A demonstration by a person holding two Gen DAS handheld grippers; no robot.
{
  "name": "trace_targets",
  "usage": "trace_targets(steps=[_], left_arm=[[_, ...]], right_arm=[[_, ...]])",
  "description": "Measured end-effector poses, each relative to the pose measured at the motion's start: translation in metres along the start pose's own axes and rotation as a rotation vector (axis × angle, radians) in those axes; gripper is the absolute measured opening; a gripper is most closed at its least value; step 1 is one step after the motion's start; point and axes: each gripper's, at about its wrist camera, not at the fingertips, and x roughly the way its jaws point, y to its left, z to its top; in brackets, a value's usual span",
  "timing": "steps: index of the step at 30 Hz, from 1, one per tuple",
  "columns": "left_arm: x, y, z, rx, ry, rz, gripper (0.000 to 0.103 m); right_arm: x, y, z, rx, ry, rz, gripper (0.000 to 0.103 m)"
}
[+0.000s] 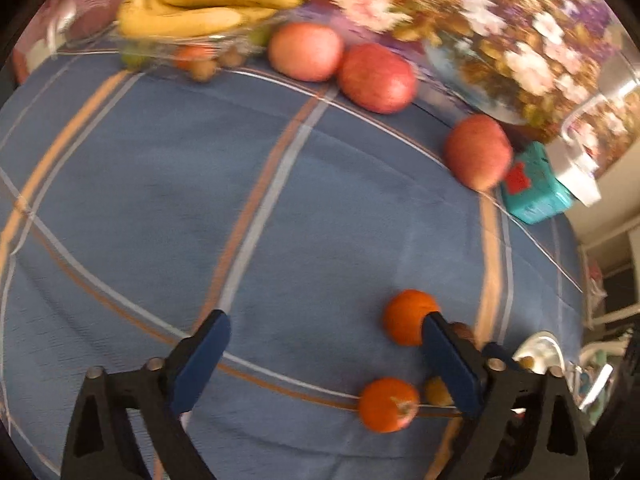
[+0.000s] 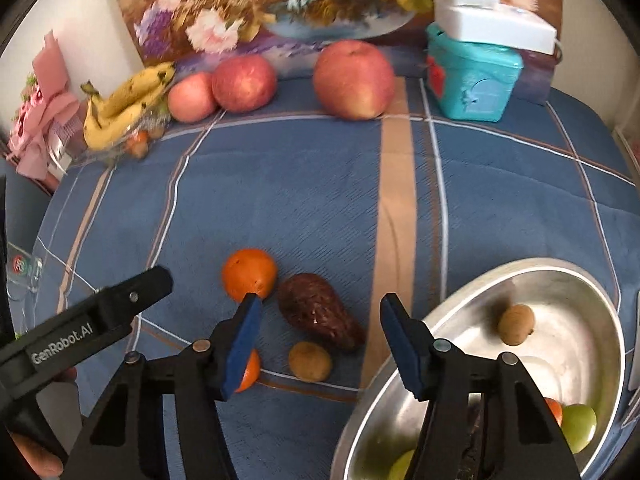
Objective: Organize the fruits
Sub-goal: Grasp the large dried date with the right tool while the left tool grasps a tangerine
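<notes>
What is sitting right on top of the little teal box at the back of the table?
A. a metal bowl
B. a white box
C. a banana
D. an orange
B: in the right wrist view a white box rests on the lid of the teal box, while the bananas lie far off to the left and the metal bowl sits on the blue cloth nearer the camera.

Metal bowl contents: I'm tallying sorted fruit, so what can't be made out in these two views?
- Metal bowl, right wrist view: the right gripper's arm covers its near part, so any count is partial; a red fruit shows only as a sliver.
- Glass dish, left wrist view: motion blur and bananas on top hide its small fruits.
- Near orange, right wrist view: half behind a finger.
</notes>
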Motion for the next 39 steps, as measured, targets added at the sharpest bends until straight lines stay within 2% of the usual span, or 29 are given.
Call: trace_targets(steps=[3,9,10,14,20,25,27,39], left_arm=[[0.007,-0.012,0.004,0.013,0.013,-0.038,0.086],[0.023,-0.022,0.008,0.011,0.057,-0.122,0.06],[0.025,-0.022,0.008,0.002,0.067,-0.148,0.053],[0.026,-0.03,0.007,0.02,0.073,-0.186,0.037],[0.02,-0.029,0.005,0.001,0.067,-0.193,0.035],[0.003,-0.015,0.005,-0.032,0.029,-0.163,0.035],[-0.005,-0.011,0.004,-0.042,0.012,-0.158,0.035],[-0.04,0.002,-0.021,-0.05,-0.008,-0.157,0.035]], right_arm=[[0.006,0.003,-0.001,-0.025,0.009,-0.022,0.055],[0.013,0.003,-0.002,-0.022,0.012,-0.01,0.045],[0.014,0.002,-0.002,-0.016,0.011,0.003,0.044],[0.015,0.0,-0.002,0.001,0.006,0.02,0.044],[0.011,-0.011,-0.004,0.033,0.004,0.049,0.044],[0.005,-0.013,-0.007,0.047,-0.004,0.063,0.043],[0.001,-0.016,-0.008,0.062,-0.013,0.085,0.039],[-0.039,-0.014,-0.026,0.118,-0.068,0.161,0.038]])
